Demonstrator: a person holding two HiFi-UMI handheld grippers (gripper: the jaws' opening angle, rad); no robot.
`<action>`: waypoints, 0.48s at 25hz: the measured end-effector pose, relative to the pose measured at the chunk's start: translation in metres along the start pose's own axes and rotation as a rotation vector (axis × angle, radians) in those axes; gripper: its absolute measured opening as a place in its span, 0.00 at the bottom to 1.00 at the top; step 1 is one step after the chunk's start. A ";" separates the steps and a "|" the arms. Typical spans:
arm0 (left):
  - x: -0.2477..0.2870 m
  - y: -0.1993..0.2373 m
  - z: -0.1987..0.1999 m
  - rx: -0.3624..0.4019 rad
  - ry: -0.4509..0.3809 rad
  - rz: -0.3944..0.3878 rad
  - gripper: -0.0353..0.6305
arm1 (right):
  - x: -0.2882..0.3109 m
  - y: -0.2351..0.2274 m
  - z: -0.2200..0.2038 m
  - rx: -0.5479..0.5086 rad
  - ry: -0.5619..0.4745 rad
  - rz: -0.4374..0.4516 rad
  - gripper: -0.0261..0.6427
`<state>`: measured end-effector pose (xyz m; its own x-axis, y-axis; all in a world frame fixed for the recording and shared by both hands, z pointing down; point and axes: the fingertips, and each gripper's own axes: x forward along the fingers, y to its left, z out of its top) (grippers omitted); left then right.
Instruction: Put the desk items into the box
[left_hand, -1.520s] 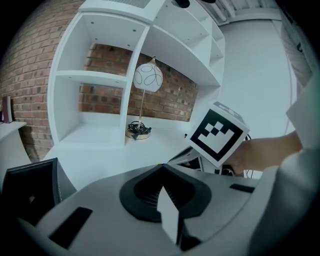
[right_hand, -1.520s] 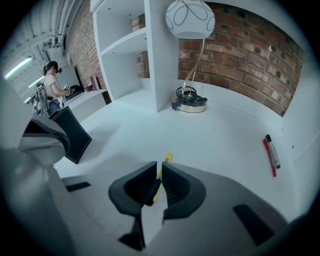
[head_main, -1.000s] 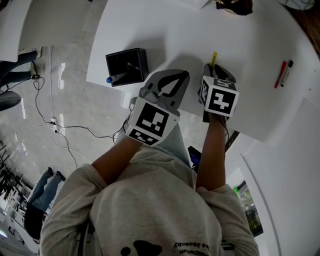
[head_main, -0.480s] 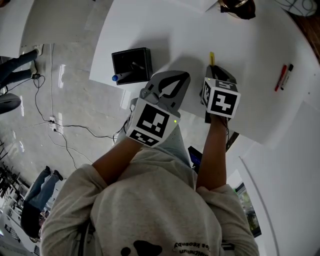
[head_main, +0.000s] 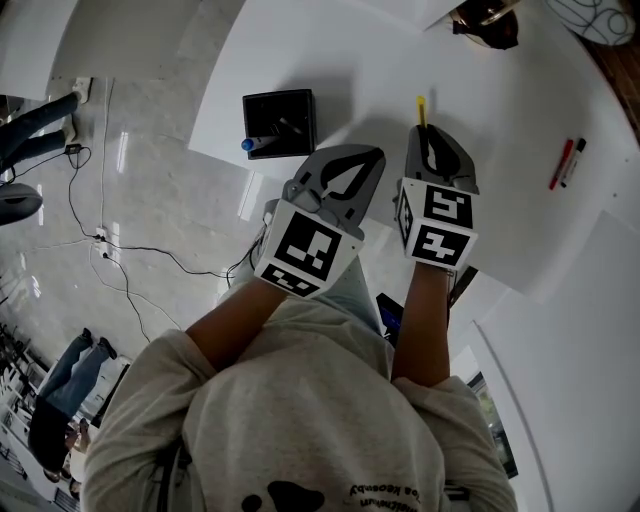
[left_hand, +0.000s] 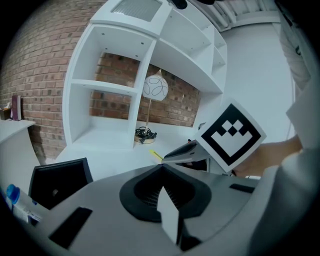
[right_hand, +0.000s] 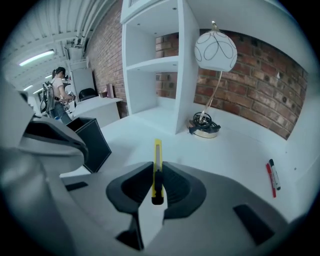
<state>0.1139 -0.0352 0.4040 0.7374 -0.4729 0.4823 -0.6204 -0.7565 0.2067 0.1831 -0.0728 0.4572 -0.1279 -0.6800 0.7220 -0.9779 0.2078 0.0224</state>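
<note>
Our right gripper (right_hand: 156, 175) had just been closing its jaws, and they clamped a slim yellow plastic utility knife (right_hand: 157, 150), its free end pointing to twelve o'clock over the white desk (head_main: 500, 90). Our left gripper (left_hand: 161, 169), jaws together and empty, hovered beside it. The black square box (head_main: 280, 122) stood at nine o'clock, and the red and black markers (head_main: 566, 162) lay at three o'clock.

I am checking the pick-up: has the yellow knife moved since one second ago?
Yes. The right gripper just closed on the yellow knife, which has shifted away from the markers toward the black box.
</note>
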 end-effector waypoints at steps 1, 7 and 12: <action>-0.002 0.001 0.001 0.000 -0.004 0.004 0.06 | -0.003 0.002 0.004 -0.004 -0.012 0.002 0.14; -0.016 0.007 0.009 0.003 -0.030 0.033 0.06 | -0.018 0.019 0.028 -0.038 -0.087 0.018 0.14; -0.031 0.013 0.017 0.002 -0.056 0.064 0.06 | -0.029 0.038 0.049 -0.066 -0.154 0.044 0.14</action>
<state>0.0879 -0.0376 0.3774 0.7099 -0.5451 0.4459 -0.6665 -0.7246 0.1753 0.1416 -0.0793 0.4030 -0.1987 -0.7678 0.6091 -0.9586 0.2815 0.0422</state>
